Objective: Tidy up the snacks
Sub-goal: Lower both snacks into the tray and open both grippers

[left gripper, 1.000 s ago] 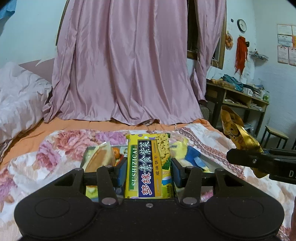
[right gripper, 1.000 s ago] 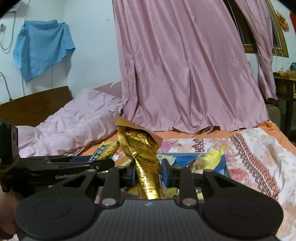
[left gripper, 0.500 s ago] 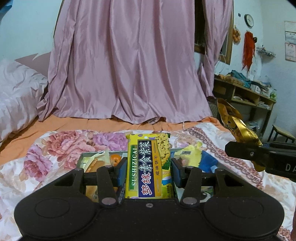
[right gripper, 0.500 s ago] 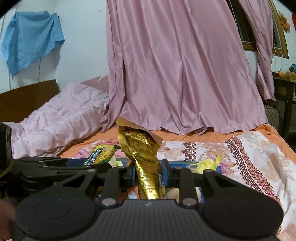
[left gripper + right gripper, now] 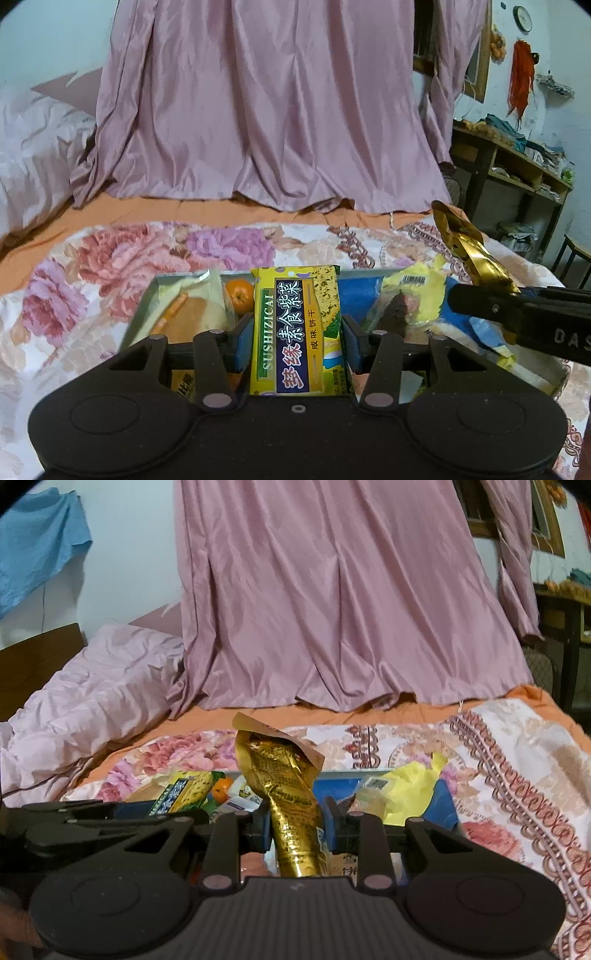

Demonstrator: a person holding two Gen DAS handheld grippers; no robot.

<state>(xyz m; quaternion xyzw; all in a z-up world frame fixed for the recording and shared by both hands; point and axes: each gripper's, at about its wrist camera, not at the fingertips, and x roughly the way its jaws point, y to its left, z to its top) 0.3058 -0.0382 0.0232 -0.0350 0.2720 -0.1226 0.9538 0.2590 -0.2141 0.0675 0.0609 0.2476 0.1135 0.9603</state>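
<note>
My left gripper (image 5: 295, 345) is shut on a yellow cracker packet (image 5: 295, 328) with a dark label, held upright over a grey tray (image 5: 146, 306) on the bed. My right gripper (image 5: 295, 829) is shut on a crinkled gold foil packet (image 5: 288, 794); that gold foil packet (image 5: 469, 251) also shows at the right of the left wrist view. In the tray lie an orange (image 5: 239, 292), a pale wrapped pastry (image 5: 192, 306), a yellow wrapper (image 5: 417, 295) and a blue packet (image 5: 356, 295). In the right wrist view the cracker packet (image 5: 184, 792) sits left of the gold one.
The tray rests on a floral bedspread (image 5: 122, 258) over an orange sheet. A pink curtain (image 5: 266, 110) hangs behind the bed. A rumpled pale quilt (image 5: 81, 690) lies left. Wooden shelves (image 5: 517, 173) and a stool (image 5: 576, 254) stand at the right.
Both grippers have moved forward and lower over the tray while keeping hold of their packets. More of the tray's contents now show.
</note>
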